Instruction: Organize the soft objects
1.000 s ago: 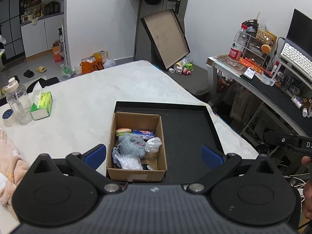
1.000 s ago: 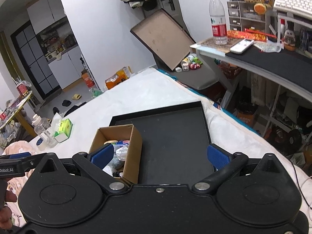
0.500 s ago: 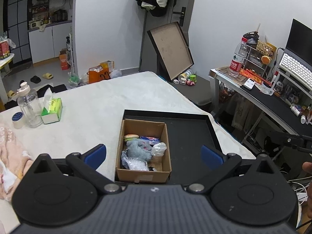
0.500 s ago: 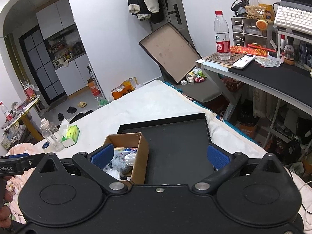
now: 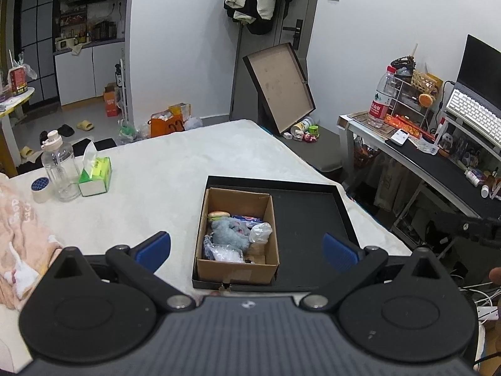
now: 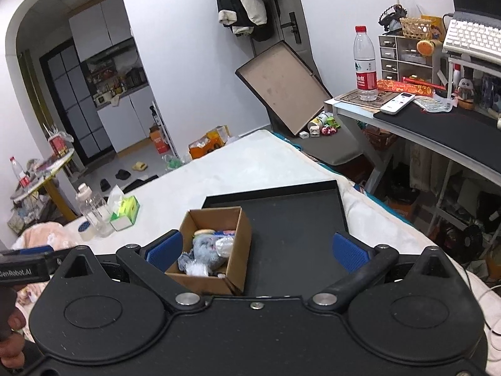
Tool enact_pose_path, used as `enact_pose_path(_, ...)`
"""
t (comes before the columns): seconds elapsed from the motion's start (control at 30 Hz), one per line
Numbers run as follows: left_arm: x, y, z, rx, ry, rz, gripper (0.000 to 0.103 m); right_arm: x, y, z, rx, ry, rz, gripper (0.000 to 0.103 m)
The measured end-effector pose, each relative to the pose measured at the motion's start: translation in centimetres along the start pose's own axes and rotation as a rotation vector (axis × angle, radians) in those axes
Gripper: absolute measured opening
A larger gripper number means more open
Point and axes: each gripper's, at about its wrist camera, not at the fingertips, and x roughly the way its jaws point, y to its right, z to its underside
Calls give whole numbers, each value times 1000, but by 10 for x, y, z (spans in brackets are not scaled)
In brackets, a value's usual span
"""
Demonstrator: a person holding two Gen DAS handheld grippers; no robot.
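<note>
A brown cardboard box (image 5: 236,270) stands in the left part of a shallow black tray (image 5: 307,216) on a white-covered table. Inside lie a grey-blue plush toy (image 5: 229,232), a small burger toy (image 5: 218,215), a crumpled white bag (image 5: 261,232) and clear plastic wrap (image 5: 224,253). My left gripper (image 5: 247,247) is open and empty, held back and above the box. My right gripper (image 6: 255,249) is open and empty; the box (image 6: 216,279) and tray (image 6: 297,219) show between its jaws.
On the table's left stand a clear bottle (image 5: 59,169), a green tissue pack (image 5: 95,177) and a tape roll (image 5: 40,188). A pink cloth (image 5: 22,235) lies at the near left. A desk (image 5: 438,163) with bottle and keyboard stands right. A brown board (image 5: 278,87) leans behind.
Both grippers have drawn back and risen from the box, so the box and tray look smaller and more of the room shows. Both stay open and empty.
</note>
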Motion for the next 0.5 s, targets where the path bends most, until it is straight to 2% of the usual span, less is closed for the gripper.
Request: enact_pose_path(0.5,-28,5,19,3,23,-29,103,-21,-15,20,-22,5,39,103)
